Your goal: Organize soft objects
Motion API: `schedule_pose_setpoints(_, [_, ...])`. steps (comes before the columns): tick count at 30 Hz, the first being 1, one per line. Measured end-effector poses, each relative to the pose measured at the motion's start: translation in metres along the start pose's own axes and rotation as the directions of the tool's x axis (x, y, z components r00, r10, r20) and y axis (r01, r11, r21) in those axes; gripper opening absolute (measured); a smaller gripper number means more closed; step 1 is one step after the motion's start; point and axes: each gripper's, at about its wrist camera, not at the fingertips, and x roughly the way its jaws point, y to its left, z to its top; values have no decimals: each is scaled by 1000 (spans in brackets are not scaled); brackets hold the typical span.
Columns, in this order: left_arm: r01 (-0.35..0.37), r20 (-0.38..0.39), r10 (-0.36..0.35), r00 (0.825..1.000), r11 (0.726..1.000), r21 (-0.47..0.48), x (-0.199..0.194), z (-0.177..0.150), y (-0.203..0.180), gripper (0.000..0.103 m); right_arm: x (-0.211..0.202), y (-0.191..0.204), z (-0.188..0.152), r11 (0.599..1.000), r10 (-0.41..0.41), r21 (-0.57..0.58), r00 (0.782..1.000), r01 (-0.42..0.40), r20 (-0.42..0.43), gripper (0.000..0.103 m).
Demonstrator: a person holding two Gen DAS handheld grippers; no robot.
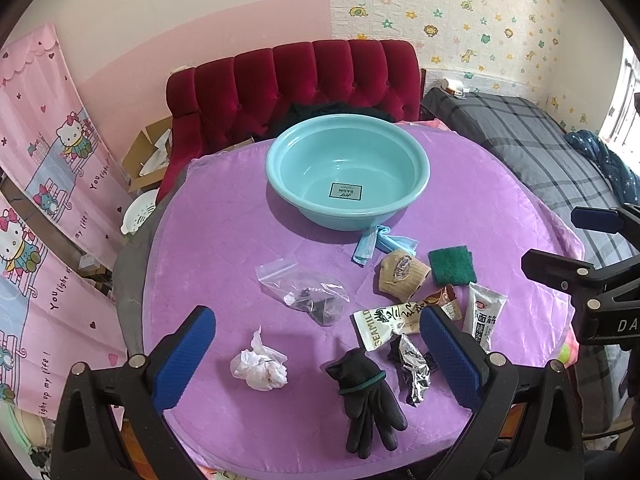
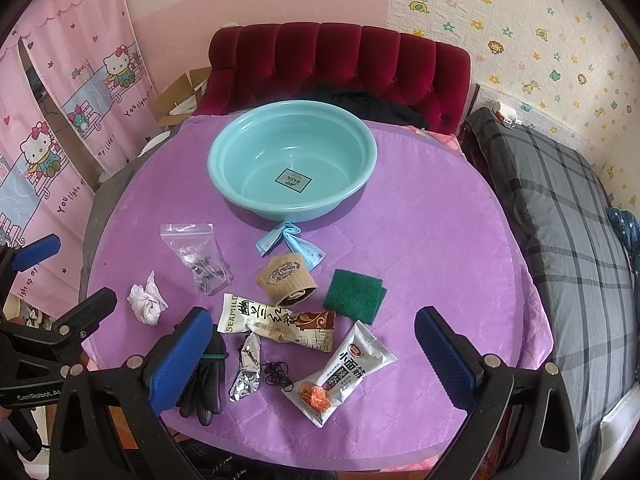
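In the right wrist view the left finger pad (image 2: 180,356) covers the cuff of the black glove (image 2: 204,384) at lower left. The basin's label (image 2: 293,181) is too small to read. The bed (image 2: 568,216) runs off the right edge.

There was one basin (image 2: 292,160), one glove (image 1: 366,396), one sponge (image 2: 354,294), one tissue (image 2: 147,304), one plastic bag (image 2: 198,256), and three snack packets (image 2: 276,318).

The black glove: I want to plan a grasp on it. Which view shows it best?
The left wrist view: the whole black glove lies unobstructed, cuff and fingers visible, between the open left tongs. In the right wrist view, the right tongs' left pad covers part of the glove.
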Motion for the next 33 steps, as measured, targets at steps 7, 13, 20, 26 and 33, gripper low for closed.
schedule_pose_setpoints(7, [4, 4, -4, 1000, 1000, 12, -1, -1, -1, 103, -3, 0, -2, 1000, -7, 1, 1000, 7, 3, 103])
schedule_pose_setpoints(13, [4, 12, -4, 1000, 1000, 13, -3, -3, 1, 103, -7, 2, -4, 1000, -14, 3, 1000, 14, 3, 103])
schedule_pose_setpoints(20, [4, 14, -4, 1000, 1000, 17, -3, -6, 6, 103, -10, -1, -5, 1000, -23, 20, 1000, 23, 10, 103])
schedule_pose_setpoints(26, [25, 22, -26, 999, 999, 22, -5, -8, 8, 103, -14, -7, -8, 999, -38, 39, 999, 38, 21, 103])
schedule_pose_setpoints(33, [25, 29, -26, 999, 999, 27, 5, -17, 18, 103, -7, -13, -18, 995, -76, 69, 997, 75, 16, 103])
